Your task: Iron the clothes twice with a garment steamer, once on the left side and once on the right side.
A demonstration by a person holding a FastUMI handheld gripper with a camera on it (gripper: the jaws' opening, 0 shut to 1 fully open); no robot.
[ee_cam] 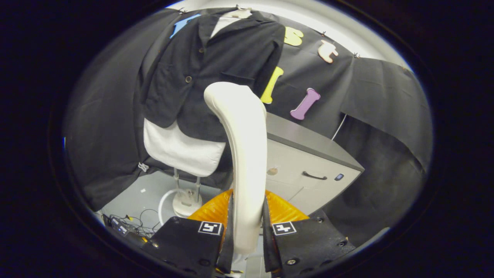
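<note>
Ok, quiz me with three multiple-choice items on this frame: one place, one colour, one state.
1. Where is the steamer's head?
A. In front of the jacket's lower part
B. Down at the stand's base
C. Against the cabinet handle

2. What colour is the jacket?
A. Red
B. Black
C. Yellow

3. What is the tool doing?
A. Open, holding nothing
B. Shut on the cabinet handle
C. Shut on the steamer

Answers:
1 A: the white garment steamer rises from the tool and its head ends in front of the jacket's lower part.
2 B: the jacket on the white mannequin is black.
3 C: both fingers press the steamer's handle from either side, with the cabinet beyond.
</note>
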